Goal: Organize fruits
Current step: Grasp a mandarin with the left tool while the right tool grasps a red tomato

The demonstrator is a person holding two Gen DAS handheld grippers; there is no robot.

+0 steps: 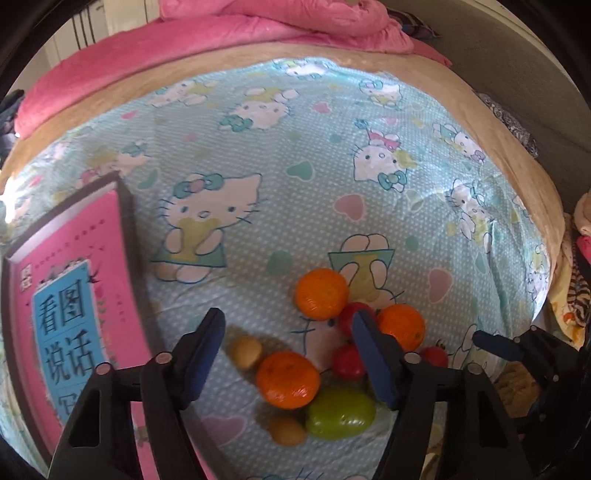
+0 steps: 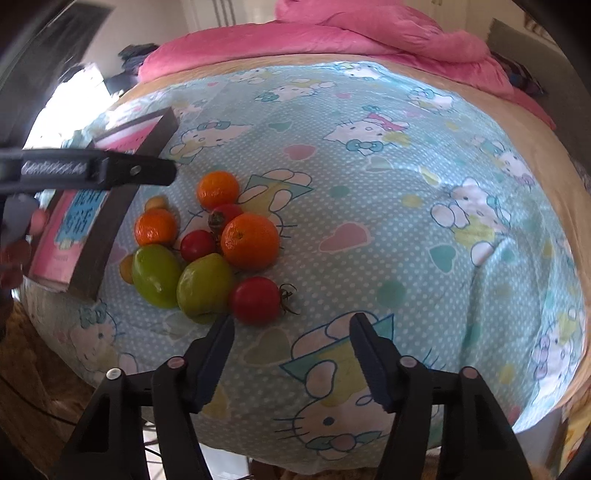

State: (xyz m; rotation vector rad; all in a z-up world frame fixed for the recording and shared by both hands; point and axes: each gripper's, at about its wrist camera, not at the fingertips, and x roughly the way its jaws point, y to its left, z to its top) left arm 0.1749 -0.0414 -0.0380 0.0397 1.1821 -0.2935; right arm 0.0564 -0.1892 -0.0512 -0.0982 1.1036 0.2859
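1. Plainly, the fruits sit bunched in one cluster on a Hello Kitty sheet [image 2: 369, 206], just beside a pink book [image 1: 70, 302] with a blue title panel.
2. From the right wrist view the cluster reads best: three oranges, the largest [image 2: 250, 241] at the right, two green fruits [image 2: 204, 286] touching side by side, and three red tomatoes, the nearest [image 2: 255, 300] with its stem pointing right.
3. Two small yellowish fruits are mostly hidden there; one [image 2: 126, 268] peeks from behind the left green fruit, so their kind is hard to tell.
4. The left gripper [image 1: 288, 332] hovers over the cluster, fingers spread wide with nothing between them; its right finger [image 1: 373, 354] covers part of a tomato and an orange.
5. Only one green fruit [image 1: 340, 413] shows in the left view; the other is not visible there.
6. The right gripper [image 2: 291, 332] has its fingers apart and empty, above bare sheet just near the closest tomato.
7. Part of the left gripper's arm crosses the right view's left side, masking the book's middle.
8. A pink quilt [image 2: 388, 33] lies at the far end.
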